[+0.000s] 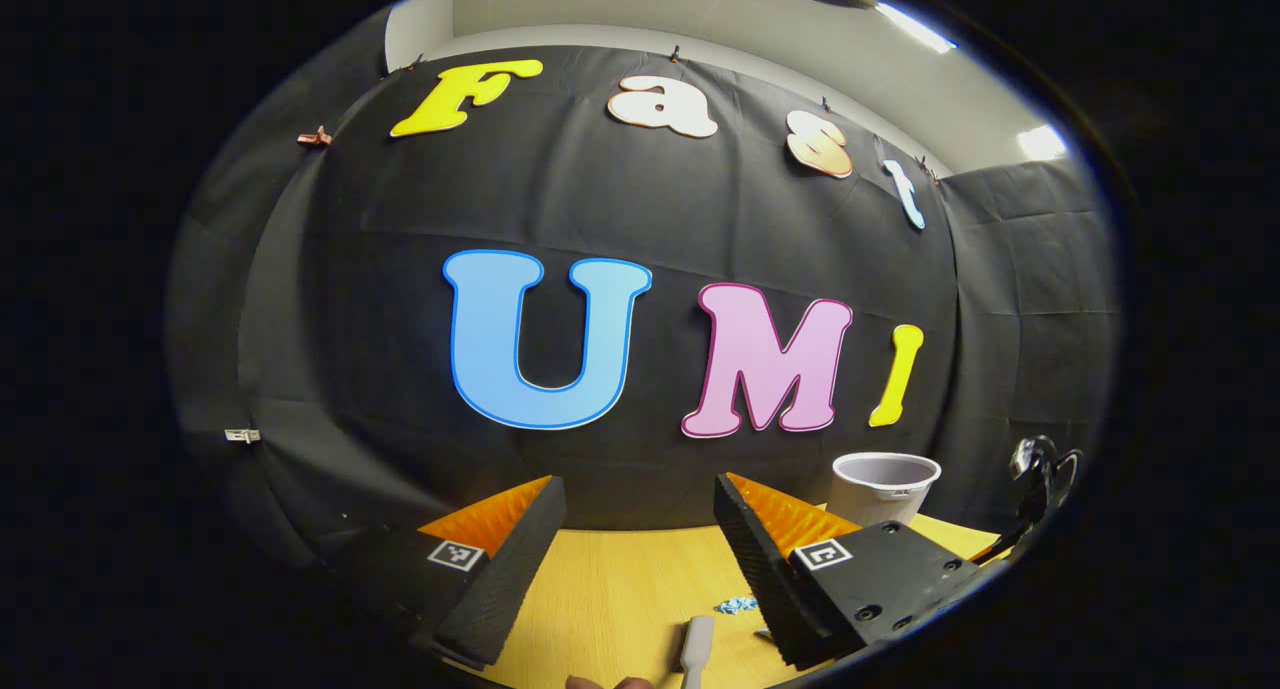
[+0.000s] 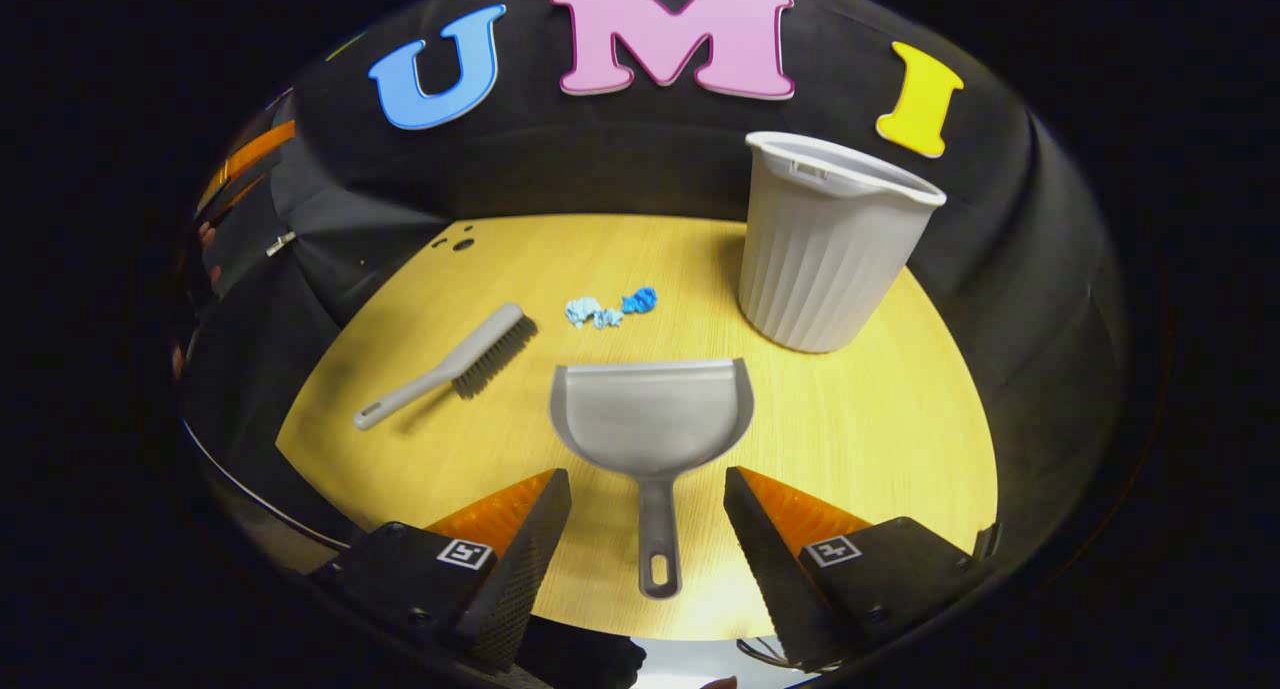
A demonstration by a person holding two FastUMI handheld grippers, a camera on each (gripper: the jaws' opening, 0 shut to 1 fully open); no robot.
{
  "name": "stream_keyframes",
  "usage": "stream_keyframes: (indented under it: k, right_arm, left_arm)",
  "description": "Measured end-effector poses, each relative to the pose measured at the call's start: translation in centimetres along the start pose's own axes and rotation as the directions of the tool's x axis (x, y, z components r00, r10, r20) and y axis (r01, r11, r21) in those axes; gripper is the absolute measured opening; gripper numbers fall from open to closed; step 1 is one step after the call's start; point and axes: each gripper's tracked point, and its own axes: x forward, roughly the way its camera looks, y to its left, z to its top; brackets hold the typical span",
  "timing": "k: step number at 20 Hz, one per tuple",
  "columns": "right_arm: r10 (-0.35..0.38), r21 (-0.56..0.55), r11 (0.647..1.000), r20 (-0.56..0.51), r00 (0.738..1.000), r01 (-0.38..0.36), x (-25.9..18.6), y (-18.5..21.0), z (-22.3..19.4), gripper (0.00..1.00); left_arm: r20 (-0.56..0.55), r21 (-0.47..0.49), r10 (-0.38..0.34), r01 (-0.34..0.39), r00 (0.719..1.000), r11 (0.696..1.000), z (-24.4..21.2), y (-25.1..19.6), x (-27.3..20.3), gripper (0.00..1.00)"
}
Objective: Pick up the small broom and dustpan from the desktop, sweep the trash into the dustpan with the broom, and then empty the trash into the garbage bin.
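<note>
Nothing has been picked up yet; both tools lie untouched on the desktop (image 2: 880,439). In the right gripper view the right gripper (image 2: 648,509) is held with its fingers spread wide and gripping nothing, poised at the near edge of the desk. The dustpan (image 2: 652,419) lies directly ahead of it, mouth turned to the far side and handle pointing back toward the gripper, so that the handle's long axis runs near-to-far and its looped end falls between the two open fingers. A grasp on that handle would seem to need little more than a lowering and a closing, since the handle is crossed squarely by the fingers' closing direction.

The small broom (image 2: 450,364) is seen to the left of the dustpan, lying on a diagonal: bristle head far and right, handle end near and left. The trash (image 2: 610,307), a few blue scraps, rests just beyond the dustpan's mouth, and the garbage bin (image 2: 825,244) stands upright at the far right.

In the left gripper view the left gripper (image 1: 640,534) is likewise released and empty, aimed mostly at the wall, with a pale handle end, probably the broom's, visible low between its fingers. The broom is judged to fall to this gripper, being on its side.
</note>
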Motion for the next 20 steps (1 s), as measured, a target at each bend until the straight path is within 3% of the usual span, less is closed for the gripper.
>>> stream_keyframes:
  k: [7,8,9,13,15,17,18,20]
  right_arm:
    - [-0.01,-0.035,0.999,-0.215,0.977,0.003,7.1,-0.2,-5.7,0.9]
    - [-0.012,-0.044,0.999,-0.235,0.972,0.002,8.0,-0.2,-6.1,0.82]
    - [-0.012,-0.046,0.999,-0.25,0.968,0.001,8.7,-0.2,-6.4,0.87]
    - [-0.023,-0.041,0.999,-0.315,0.949,0.01,11.5,-0.2,-7.6,0.84]
    - [-0.02,-0.003,1.0,-0.296,0.955,0.02,12.2,-0.2,-6.7,0.83]
    - [-0.028,0.016,0.999,-0.302,0.953,0.035,12.6,-0.7,-6.5,0.75]
    - [-0.035,0.022,0.999,-0.298,0.954,0.044,12.6,-0.9,-6.1,0.59]
    - [-0.029,0.028,0.999,-0.301,0.953,0.04,12.7,-1.1,-6.2,0.4]
  left_arm:
    - [-0.047,-0.023,0.037,-0.038,0.998,0.999,-2.0,0.7,0.7,0.97]
    - [-0.055,-0.025,0.043,-0.045,0.998,0.999,-2.2,0.8,0.8,0.97]
    - [-0.06,-0.026,0.047,-0.048,0.997,0.998,-2.4,0.8,0.8,0.97]
    - [-0.085,-0.022,0.054,-0.056,0.995,0.998,-3.4,1.0,0.8,0.97]
    - [-0.101,-0.021,0.059,-0.061,0.993,0.998,-3.9,1.2,0.8,0.97]
    - [-0.118,-0.024,0.064,-0.068,0.991,0.997,-4.6,1.4,0.8,0.97]
    - [-0.128,-0.024,0.063,-0.067,0.99,0.997,-5.0,1.2,0.9,0.97]
    - [-0.147,-0.02,0.047,-0.051,0.988,0.999,-5.9,0.8,1.0,0.97]
